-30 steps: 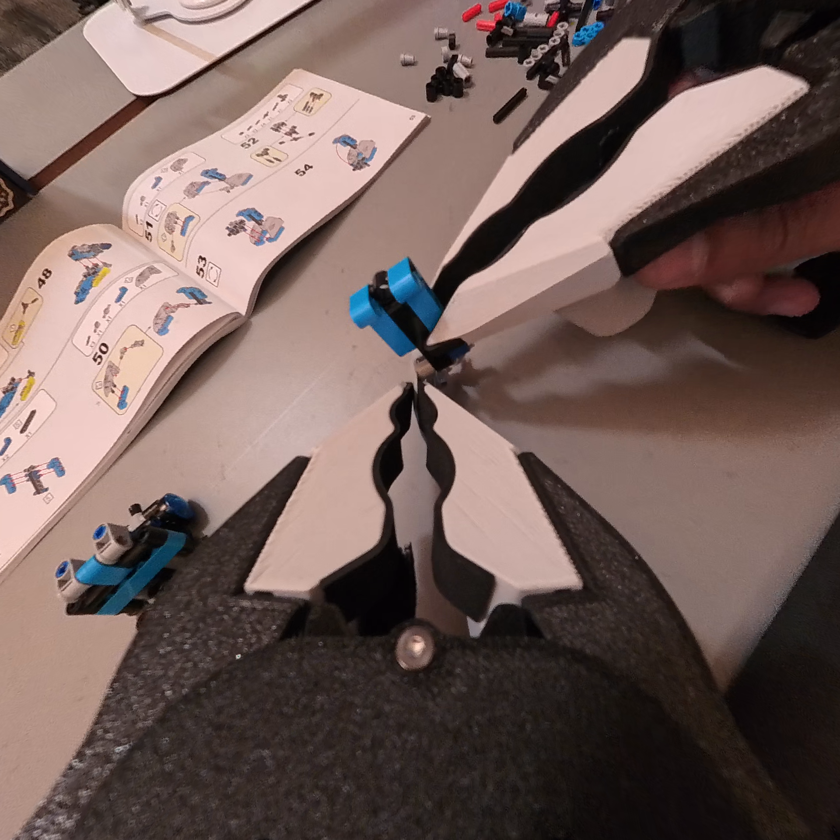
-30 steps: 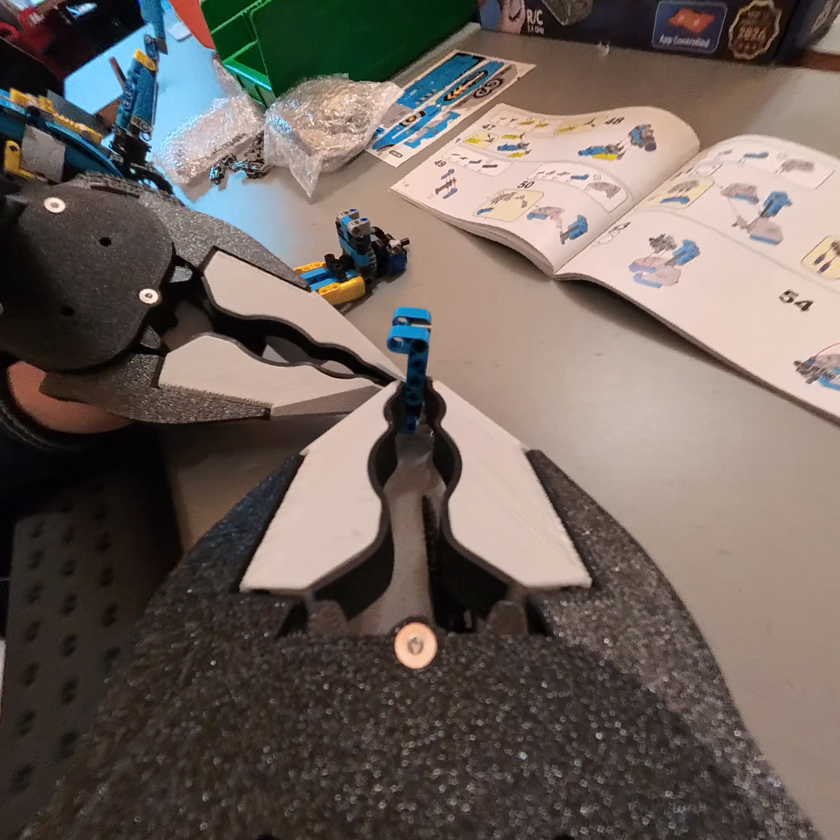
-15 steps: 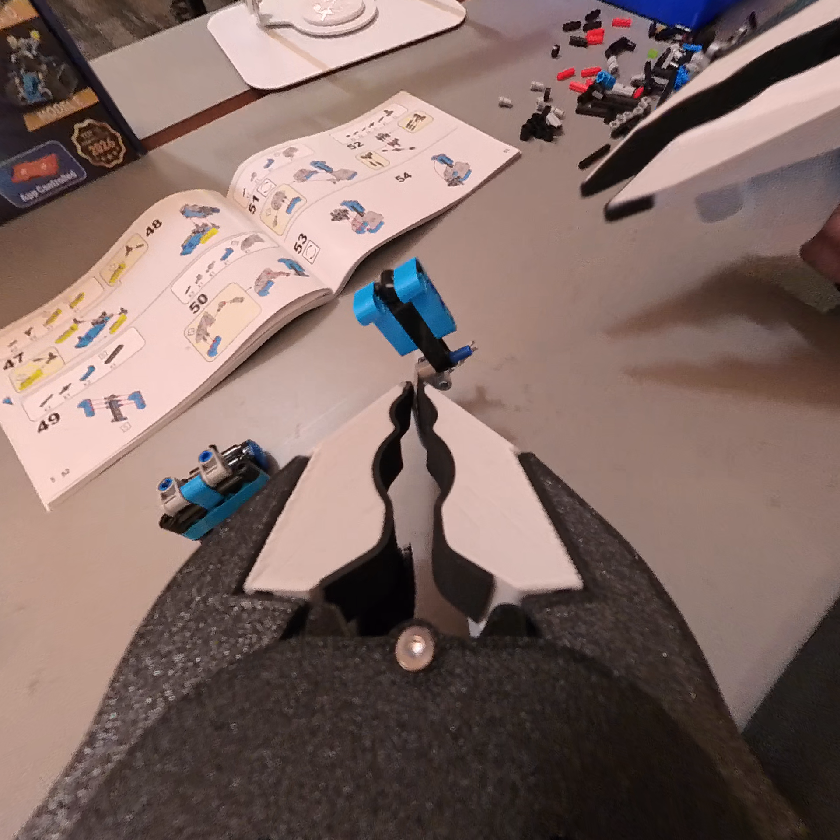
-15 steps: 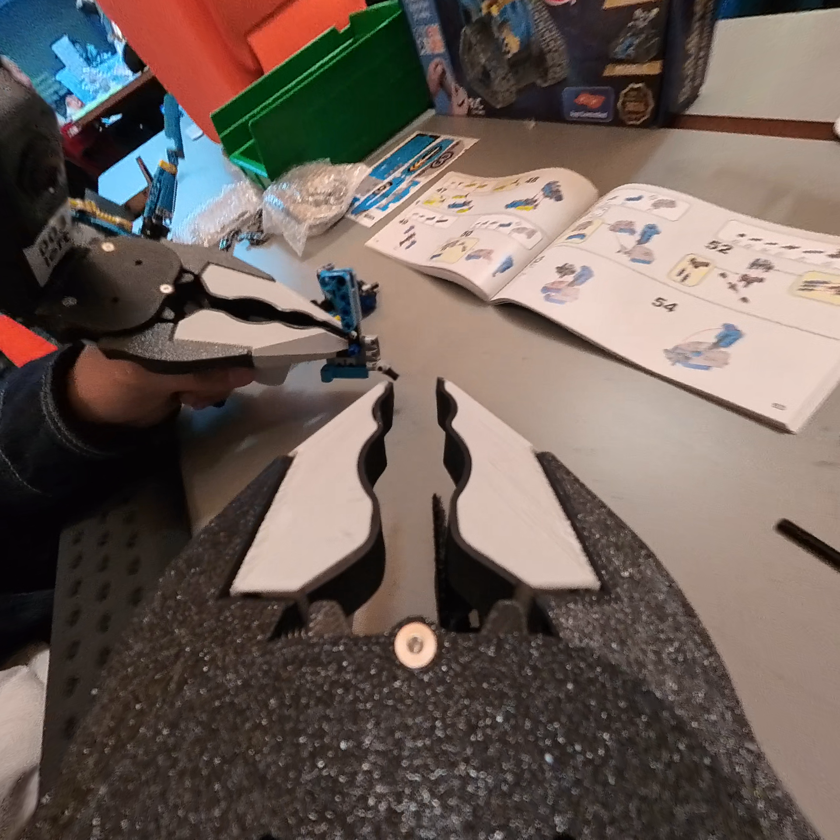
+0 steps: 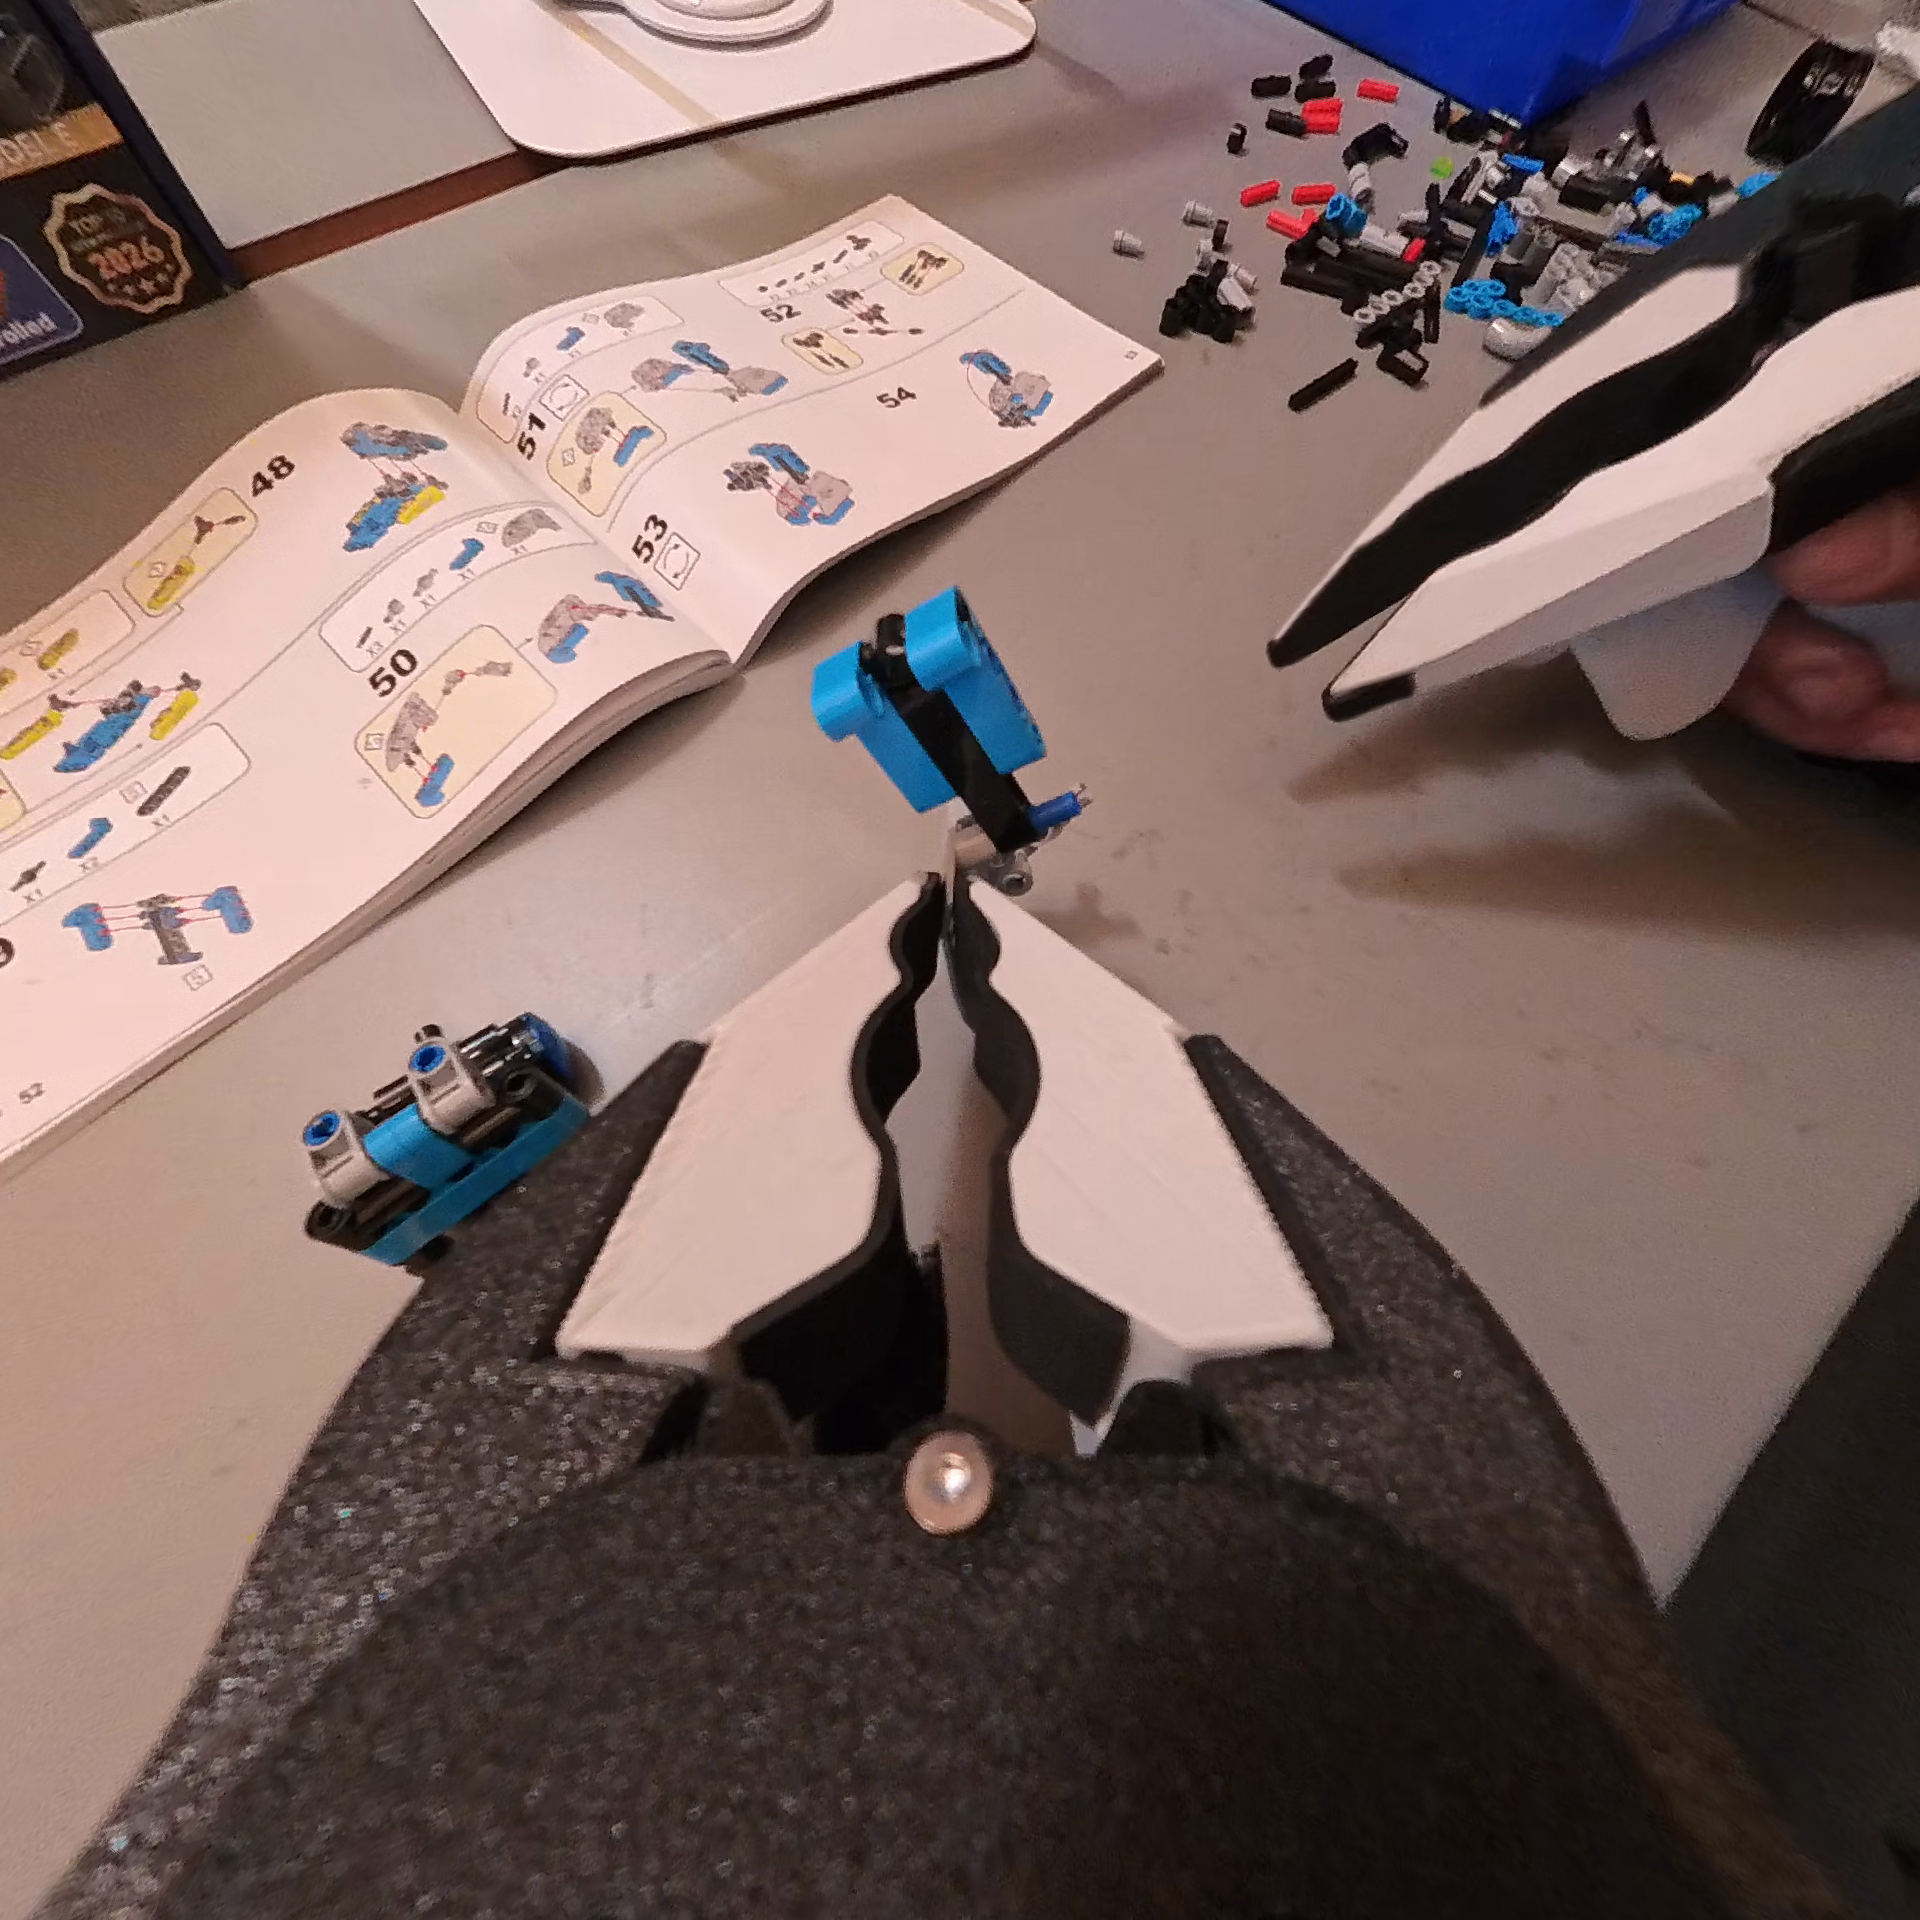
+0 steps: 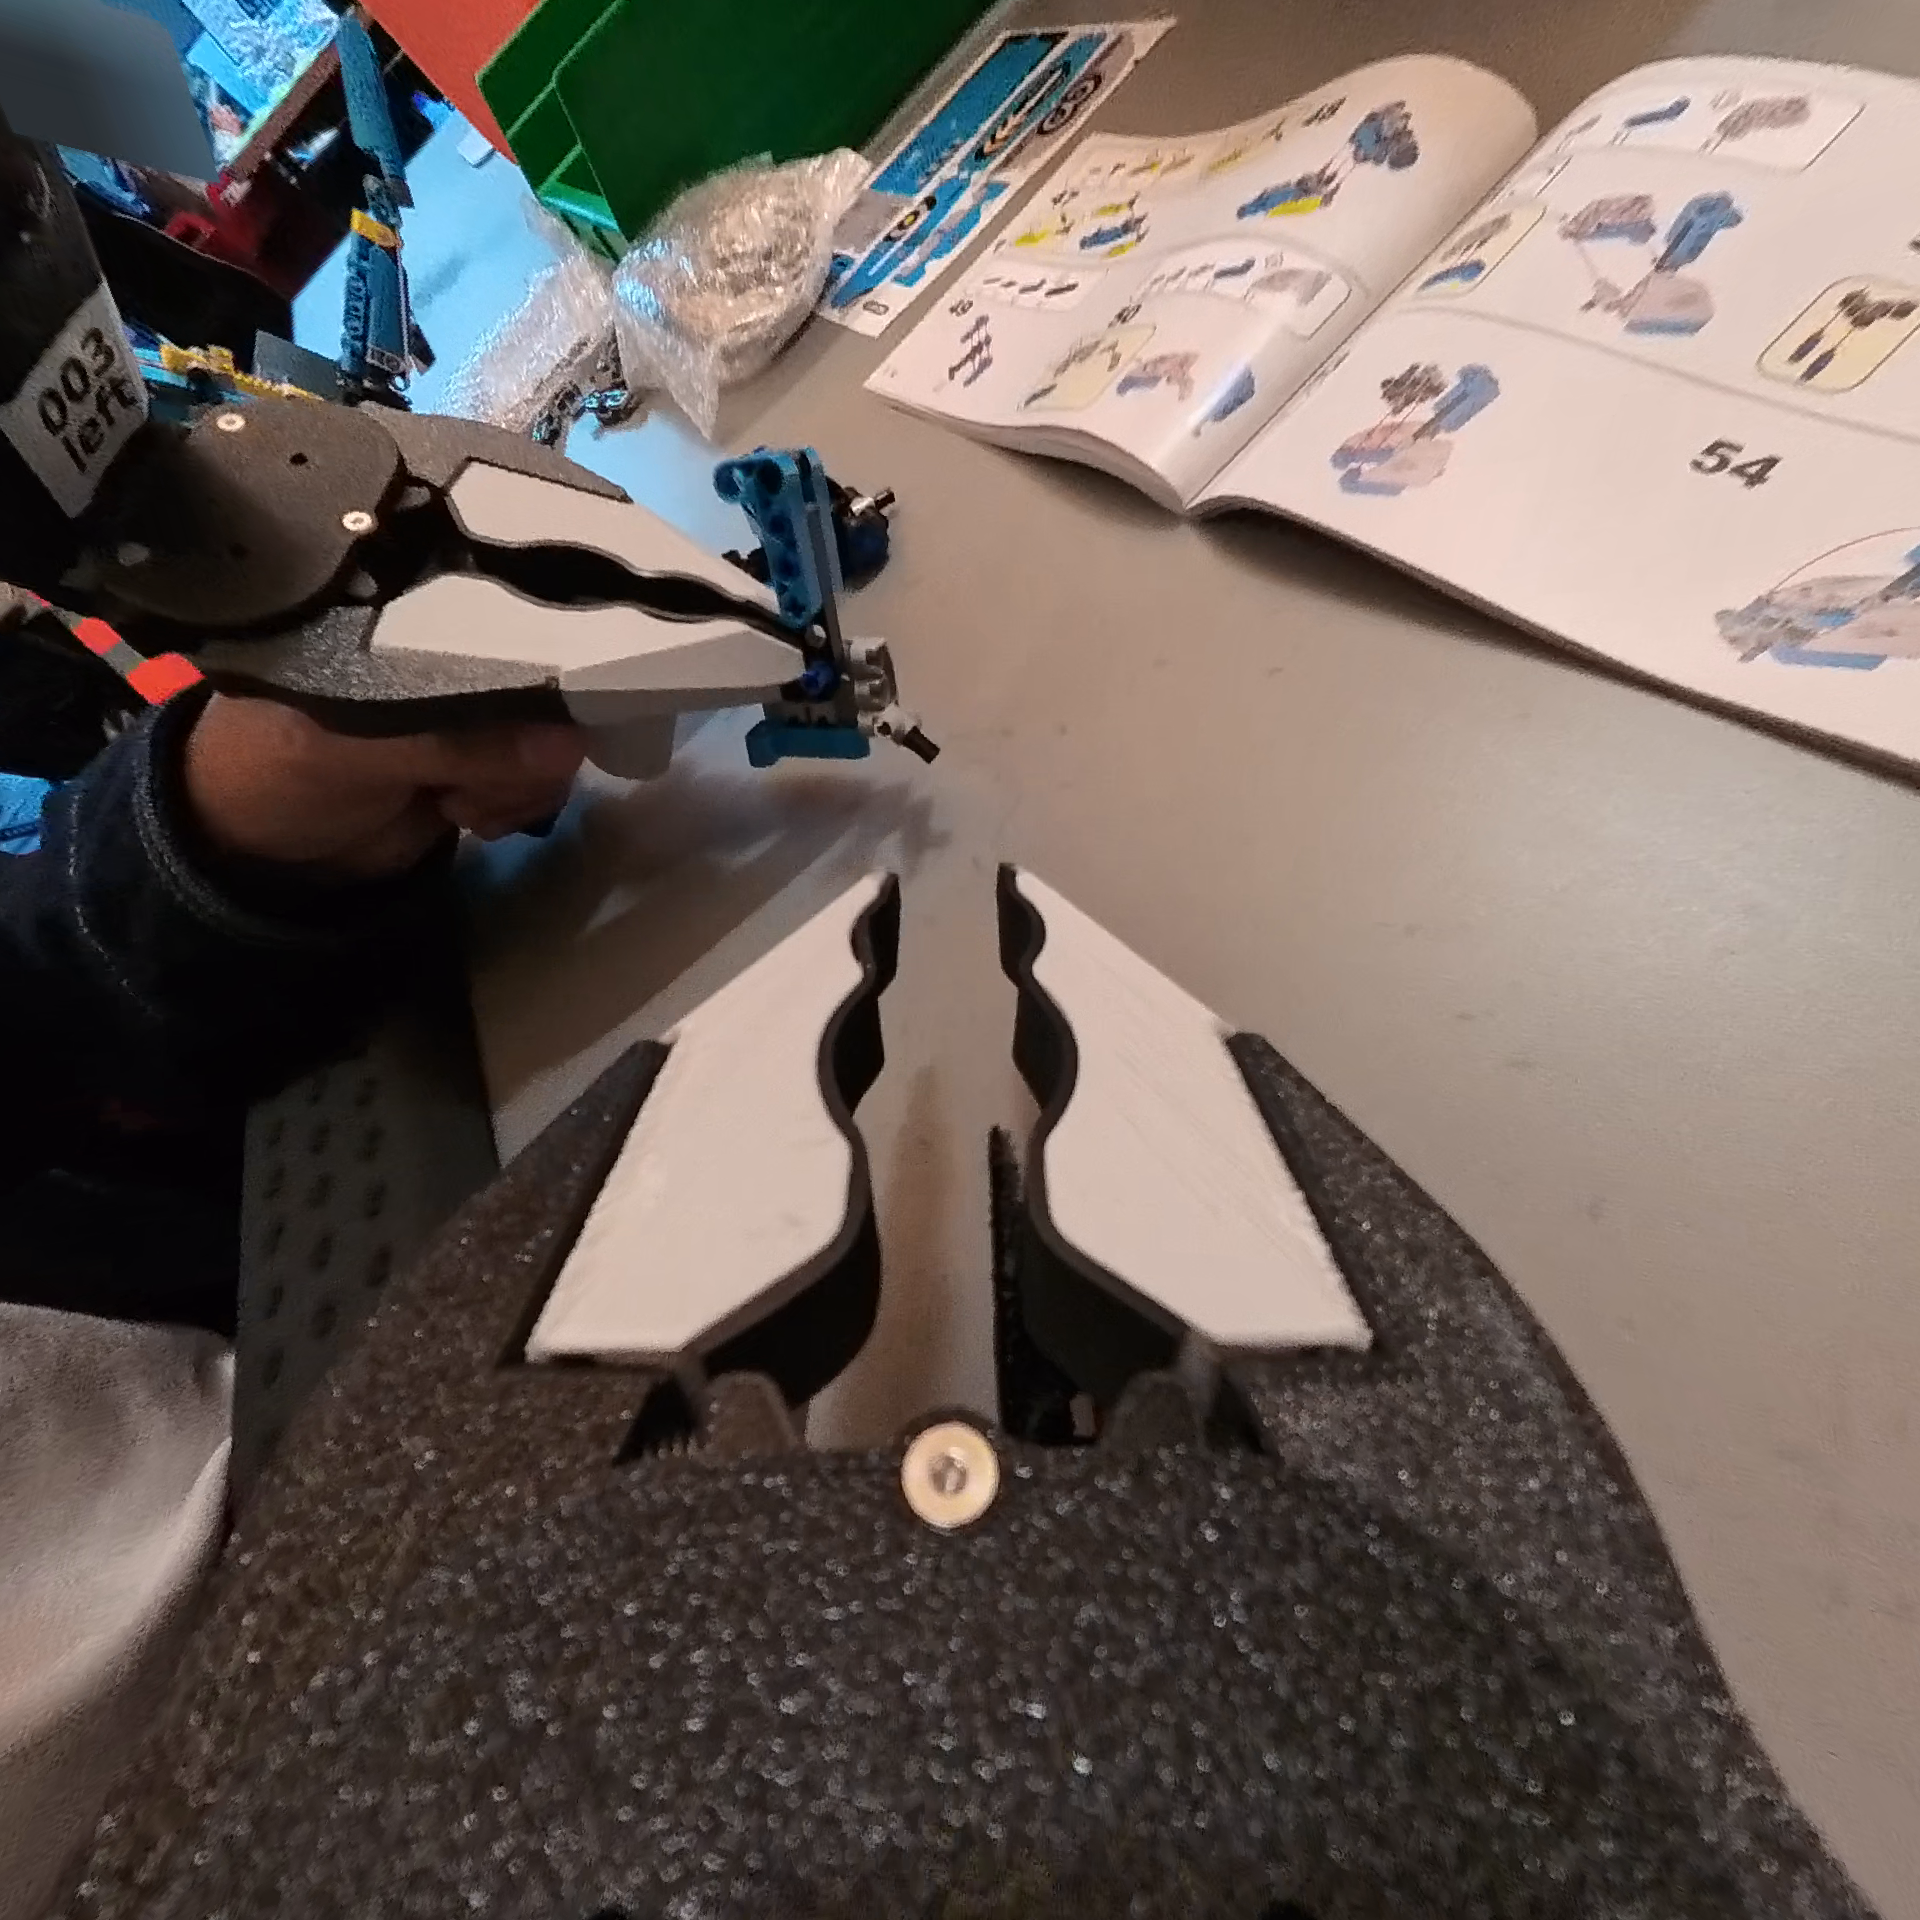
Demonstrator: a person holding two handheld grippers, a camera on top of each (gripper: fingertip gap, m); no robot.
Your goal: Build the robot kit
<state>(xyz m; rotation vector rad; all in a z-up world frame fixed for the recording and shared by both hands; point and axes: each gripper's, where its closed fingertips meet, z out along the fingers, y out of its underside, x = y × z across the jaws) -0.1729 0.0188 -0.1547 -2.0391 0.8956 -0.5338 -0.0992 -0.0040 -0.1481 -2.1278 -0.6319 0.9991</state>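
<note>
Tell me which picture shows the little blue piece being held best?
The left wrist view: the blue-and-black brick assembly stands sharp and unobstructed above the shut left tool. The right wrist view shows it smaller, side-on, slightly blurred.

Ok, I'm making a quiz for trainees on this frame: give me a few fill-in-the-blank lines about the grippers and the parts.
1. The left gripper is shut on a small black and ____ brick assembly.
2. The right gripper has its jaws ____ and holds nothing.
3. The instruction booklet lies ____ on the table.
4. The loose small parts lie in front of a ____ bin.

Missing words: blue; open; open; blue
</note>
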